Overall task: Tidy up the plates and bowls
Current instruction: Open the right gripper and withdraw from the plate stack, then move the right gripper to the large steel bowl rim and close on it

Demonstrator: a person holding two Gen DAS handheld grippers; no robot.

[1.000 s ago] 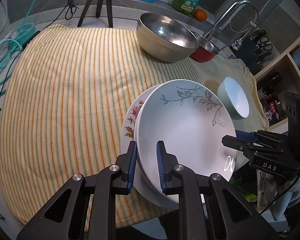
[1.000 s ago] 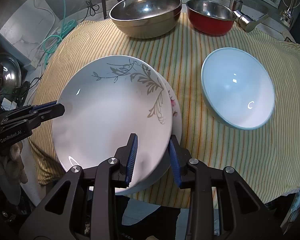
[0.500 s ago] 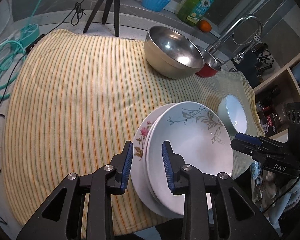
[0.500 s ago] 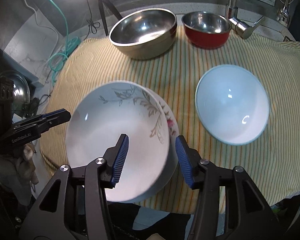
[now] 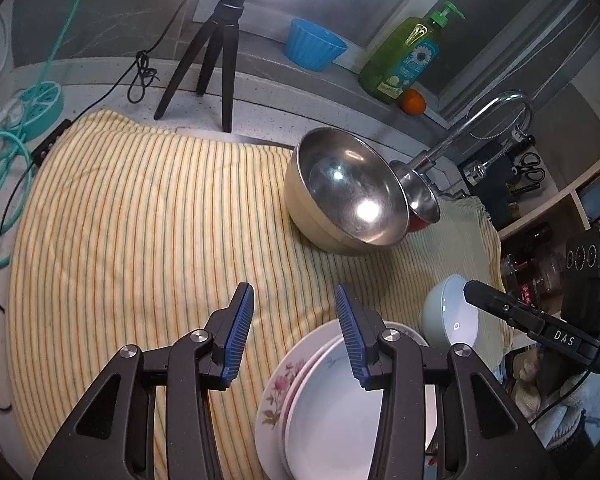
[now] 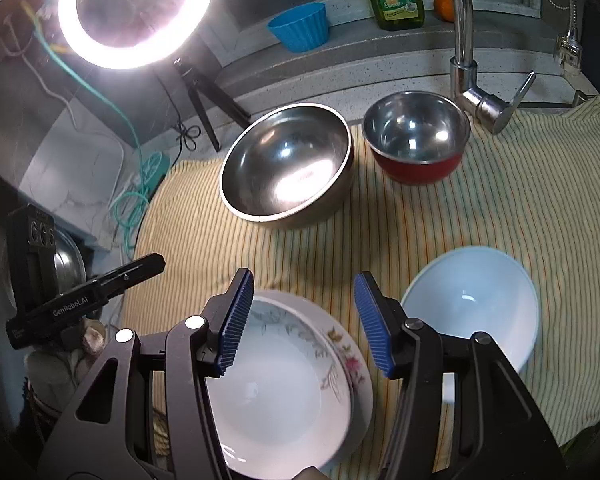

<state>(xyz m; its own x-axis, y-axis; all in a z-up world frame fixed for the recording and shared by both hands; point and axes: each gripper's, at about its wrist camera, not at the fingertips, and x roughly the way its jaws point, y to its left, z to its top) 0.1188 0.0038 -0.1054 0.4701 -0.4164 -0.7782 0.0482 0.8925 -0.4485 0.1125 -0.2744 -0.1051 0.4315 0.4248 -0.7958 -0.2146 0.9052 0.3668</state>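
Left wrist view: the left tool [image 5: 294, 334], jaws just parting and empty, hangs above the stacked plates [image 5: 332, 412] at five o'clock; the pale blue bowl [image 5: 452, 320] lies at three, beside the right tool [image 5: 470, 290].

Right wrist view: the right tool [image 6: 302, 320], jaws apart after widening, holds nothing; pale blue bowl at three o'clock, nearer this hand, path unobstructed; steel bowl [image 6: 286, 168] and red bowl [image 6: 416, 142] toward twelve.

Cloth [image 5: 148, 216]: yellow, thin orange/green stripes. Top plate [image 6: 276, 400]: white, grey leaf print. Lower plate [image 5: 274, 396]: cream, pink roses. Ceramic bowl [image 6: 480, 312]: pale blue. Small steel bowl [image 6: 416, 140]: red outside. Soap bottle [image 5: 404, 60]: green. Cup [image 5: 314, 50]: blue.
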